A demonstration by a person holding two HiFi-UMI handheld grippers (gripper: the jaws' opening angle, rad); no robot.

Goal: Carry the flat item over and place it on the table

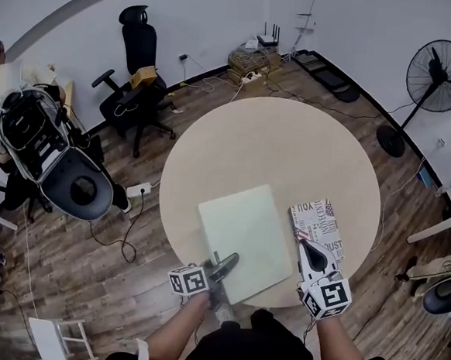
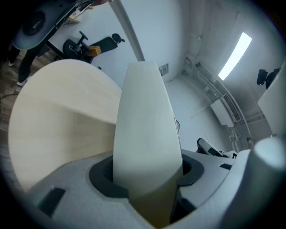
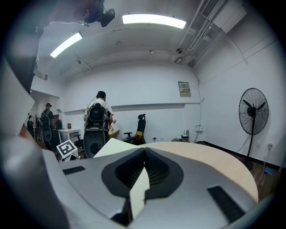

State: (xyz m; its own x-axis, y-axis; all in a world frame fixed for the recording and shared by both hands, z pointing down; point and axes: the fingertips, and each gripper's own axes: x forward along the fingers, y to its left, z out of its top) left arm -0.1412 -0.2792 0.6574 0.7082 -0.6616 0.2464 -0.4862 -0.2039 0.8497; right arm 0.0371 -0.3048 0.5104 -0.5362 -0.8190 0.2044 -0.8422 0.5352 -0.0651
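A pale green, flat rectangular board point(image 1: 244, 235) was seen over the round beige wooden table point(image 1: 291, 142). Its near edge was clamped in the left gripper's point(image 1: 223, 264) half-spread jaws. The right gripper's point(image 1: 312, 258) jaws were pinched nearly together on a thin printed card point(image 1: 319, 221).

1. The round table point(image 1: 275, 140) is bare from 9 through 12 to 3 o'clock, so there is open room to pass there.
2. Toward 6 o'clock the pale board point(image 1: 244, 235) covers the near part.
3. At 4 o'clock the printed box point(image 1: 321, 222) lies just beside the board, with only a narrow gap between them.
4. The office chair point(image 1: 137, 67) at 10 o'clock and the standing fan point(image 1: 440, 76) at 2 o'clock stand clear of the rim.
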